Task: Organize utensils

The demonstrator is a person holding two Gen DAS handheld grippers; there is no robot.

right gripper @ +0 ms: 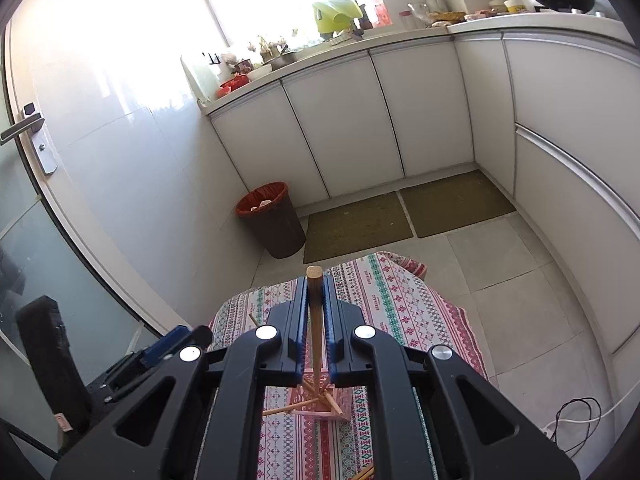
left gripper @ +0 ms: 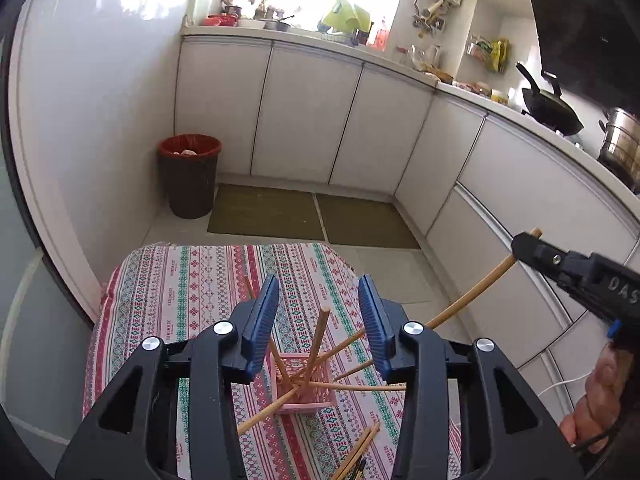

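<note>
A pale pink plastic lattice basket (left gripper: 305, 394) holds tan bamboo chopsticks (left gripper: 320, 340) on the tabletop's cloth (left gripper: 180, 280), banded in red, green and white. Nearby, a brown bin (left gripper: 190, 176) wears a red liner.

My left wrist view: looks along my left fingers, tilted down, close over the patterned tablecloth (left gripper: 192, 280) and pink holder (left gripper: 306, 384), facing the corner cabinets (left gripper: 304, 116). My right wrist view: same downward tilt, set further right. Shared: holder (right gripper: 320, 400), cloth, red-lined bin (left gripper: 190, 176), floor mats (left gripper: 266, 212), counter.
</note>
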